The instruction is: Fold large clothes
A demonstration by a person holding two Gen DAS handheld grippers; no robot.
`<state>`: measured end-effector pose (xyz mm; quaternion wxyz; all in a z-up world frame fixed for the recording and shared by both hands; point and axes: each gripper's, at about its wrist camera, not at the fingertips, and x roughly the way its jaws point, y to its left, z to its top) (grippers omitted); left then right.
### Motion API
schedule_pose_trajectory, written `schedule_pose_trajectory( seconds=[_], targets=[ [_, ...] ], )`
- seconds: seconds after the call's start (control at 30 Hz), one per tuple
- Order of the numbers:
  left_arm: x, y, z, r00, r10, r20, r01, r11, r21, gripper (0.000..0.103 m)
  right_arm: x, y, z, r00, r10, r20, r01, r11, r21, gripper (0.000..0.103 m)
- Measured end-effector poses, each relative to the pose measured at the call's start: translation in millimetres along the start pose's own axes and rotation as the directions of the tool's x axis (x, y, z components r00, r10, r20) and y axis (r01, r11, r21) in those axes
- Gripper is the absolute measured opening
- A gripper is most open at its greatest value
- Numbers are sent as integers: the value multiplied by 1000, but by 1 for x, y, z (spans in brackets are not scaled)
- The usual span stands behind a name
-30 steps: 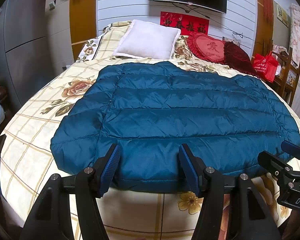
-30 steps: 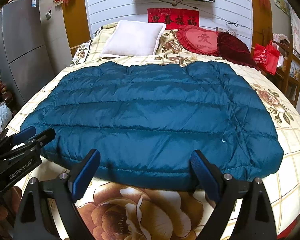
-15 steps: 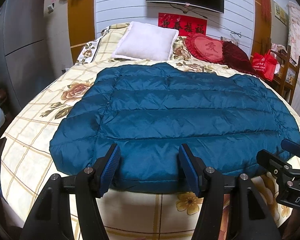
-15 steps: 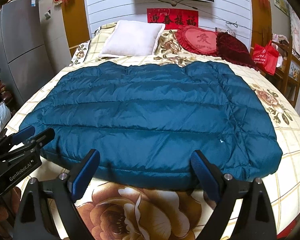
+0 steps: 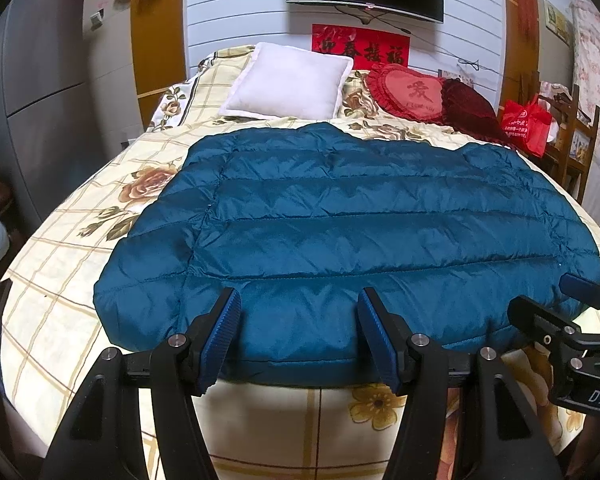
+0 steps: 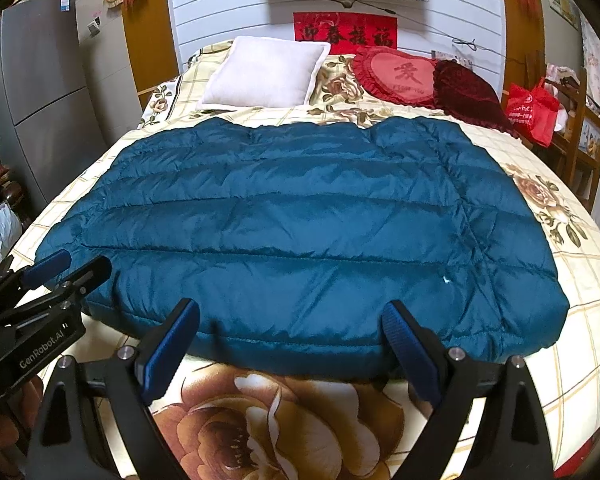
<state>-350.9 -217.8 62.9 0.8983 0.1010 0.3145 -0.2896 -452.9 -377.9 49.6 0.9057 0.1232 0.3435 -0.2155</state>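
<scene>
A teal quilted down jacket point(image 5: 340, 220) lies flat and spread across the floral bedspread point(image 5: 60, 280); it also fills the middle of the right wrist view point(image 6: 300, 232). My left gripper point(image 5: 298, 332) is open and empty, its blue pads just above the jacket's near hem, left of centre. My right gripper point(image 6: 290, 344) is open wide and empty at the near hem further right. Each gripper shows in the other's view: the right one at the left wrist view's right edge point(image 5: 572, 320), the left one at the right wrist view's left edge point(image 6: 48, 284).
A white pillow point(image 5: 288, 80), a red heart cushion point(image 5: 412, 92) and a dark red cushion point(image 5: 468, 108) lie at the head of the bed. A grey fridge point(image 6: 40, 92) stands left. A wooden chair with a red bag point(image 6: 532, 112) stands right.
Both grippers have stayed open near the hem. The views have tilted up slightly, so the jacket sits a little lower in both frames. The jacket has not moved.
</scene>
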Motion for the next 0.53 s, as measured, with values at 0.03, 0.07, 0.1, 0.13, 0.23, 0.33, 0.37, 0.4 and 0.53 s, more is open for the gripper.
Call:
schedule_pose_trajectory(
  seconds=[0.03, 0.07, 0.1, 0.13, 0.23, 0.33, 0.37, 0.4, 0.53],
  targets=[
    [0, 0, 0, 1000, -1, 0, 1, 1000, -2, 77, 0, 1, 1, 1000, 1, 1, -1, 1000, -1, 95],
    [0, 0, 0, 1000, -1, 2, 1, 1000, -4, 77, 0, 1, 2, 1000, 1, 3, -1, 1000, -2, 95],
    [0, 0, 0, 1000, -1, 3, 1, 1000, -5, 77, 0, 2, 2, 1000, 2, 5, -2, 1000, -2, 95],
    [0, 0, 0, 1000, -2, 5, 2, 1000, -7, 77, 0, 3, 2, 1000, 3, 6, -3, 1000, -3, 95],
    [-1, 1, 0, 1000, -10, 11, 10, 1000, -12, 77, 1, 5, 3, 1000, 7, 2, -6, 1000, -10, 95],
    [-4, 0, 0, 999, -29, 31, 29, 1000, -6, 77, 2, 6, 2, 1000, 9, 0, -9, 1000, -12, 95],
    [-6, 0, 0, 998, -40, 40, 41, 999, -3, 77, 3, 5, 2, 1000, 12, -3, -12, 1000, -9, 95],
    [-7, -1, 0, 997, -52, 50, 52, 999, -1, 77, 3, 5, 2, 1000, 14, -5, -14, 1000, -6, 95],
    [-11, 1, 2, 995, -61, 77, 61, 998, 0, 77, 5, 0, 1, 1000, 15, -12, -15, 1000, 5, 95]
  ],
)
